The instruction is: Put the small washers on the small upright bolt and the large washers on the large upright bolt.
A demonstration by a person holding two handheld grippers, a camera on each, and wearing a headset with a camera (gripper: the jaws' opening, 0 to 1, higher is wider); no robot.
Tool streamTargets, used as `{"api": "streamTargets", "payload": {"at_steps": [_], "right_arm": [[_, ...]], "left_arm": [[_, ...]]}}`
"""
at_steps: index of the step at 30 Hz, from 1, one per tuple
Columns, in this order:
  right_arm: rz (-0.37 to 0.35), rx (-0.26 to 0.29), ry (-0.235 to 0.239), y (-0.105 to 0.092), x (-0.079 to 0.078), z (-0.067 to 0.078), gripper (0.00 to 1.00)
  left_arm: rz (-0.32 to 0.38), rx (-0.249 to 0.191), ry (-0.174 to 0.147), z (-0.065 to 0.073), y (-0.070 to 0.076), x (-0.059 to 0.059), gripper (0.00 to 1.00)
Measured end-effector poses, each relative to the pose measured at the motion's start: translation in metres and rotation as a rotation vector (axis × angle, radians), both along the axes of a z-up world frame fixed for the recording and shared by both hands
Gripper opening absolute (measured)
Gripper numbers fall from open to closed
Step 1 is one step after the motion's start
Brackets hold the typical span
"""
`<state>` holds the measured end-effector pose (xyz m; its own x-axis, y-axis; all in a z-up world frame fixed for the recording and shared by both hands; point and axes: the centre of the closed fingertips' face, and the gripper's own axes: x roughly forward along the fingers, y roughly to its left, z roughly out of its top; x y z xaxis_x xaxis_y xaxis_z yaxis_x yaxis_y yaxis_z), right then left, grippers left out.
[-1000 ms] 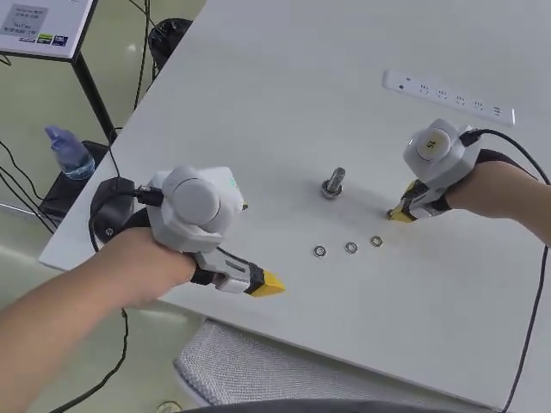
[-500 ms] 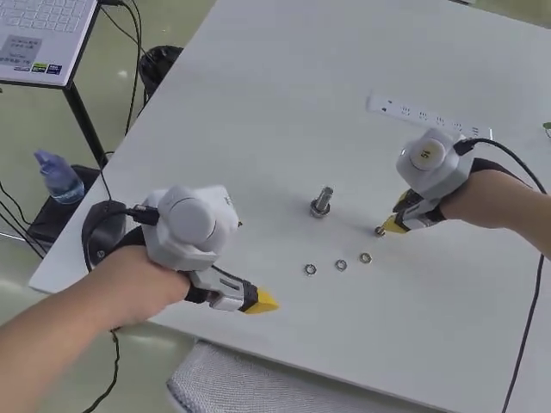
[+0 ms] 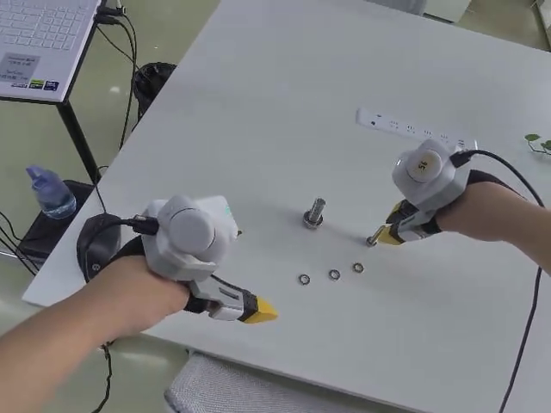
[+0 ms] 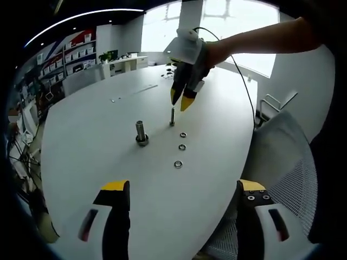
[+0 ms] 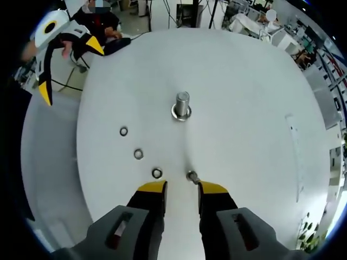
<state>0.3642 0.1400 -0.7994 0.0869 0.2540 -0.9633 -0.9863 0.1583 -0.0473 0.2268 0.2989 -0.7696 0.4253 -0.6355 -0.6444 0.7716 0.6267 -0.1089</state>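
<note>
On the white table (image 3: 258, 103) stands the large upright bolt (image 3: 313, 213) (image 4: 141, 132) (image 5: 181, 104). The thin small bolt (image 3: 372, 240) (image 4: 172, 116) (image 5: 191, 175) is to its right. Three small washers (image 3: 334, 274) (image 4: 182, 147) (image 5: 139, 154) lie flat in a row in front of the bolts. My right gripper (image 3: 392, 234) (image 5: 182, 188) (image 4: 181, 100) is slightly open and holds nothing, its tips just short of the small bolt. My left gripper (image 3: 258, 310) (image 4: 184, 187) (image 5: 69, 69) hangs wide open near the table's front edge, well left of the washers.
A white power strip (image 3: 413, 133) lies behind the bolts. Off the table's left side are a laptop (image 3: 43, 43) on a stand and a water bottle (image 3: 47, 191). A mesh chair seat (image 3: 258, 391) sits under the front edge. The right gripper's cable (image 3: 534, 292) trails along the right.
The head camera shifted, sliding the scene down and left. My right gripper's tips drew slightly back from the small bolt, which now shows. My left gripper stays about where it was.
</note>
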Motion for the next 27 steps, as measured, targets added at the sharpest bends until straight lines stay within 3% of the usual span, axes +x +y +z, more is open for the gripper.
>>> {"api": "streamTargets", "payload": {"at_steps": [12, 17, 20, 27], "right_arm": [[-0.004, 0.015, 0.017, 0.005, -0.024, -0.005, 0.24], [-0.009, 0.018, 0.019, 0.004, -0.028, -0.001, 0.24], [-0.008, 0.025, 0.030, 0.004, -0.031, -0.002, 0.25], [-0.015, 0.024, 0.028, 0.002, -0.033, -0.013, 0.26]], "left_arm": [[0.001, -0.003, -0.007, 0.001, 0.000, -0.006, 0.80], [0.004, -0.011, -0.011, 0.002, 0.001, -0.004, 0.82], [0.006, -0.048, -0.016, 0.007, -0.003, -0.004, 0.86], [0.007, -0.032, -0.017, 0.005, -0.002, -0.005, 0.89]]}}
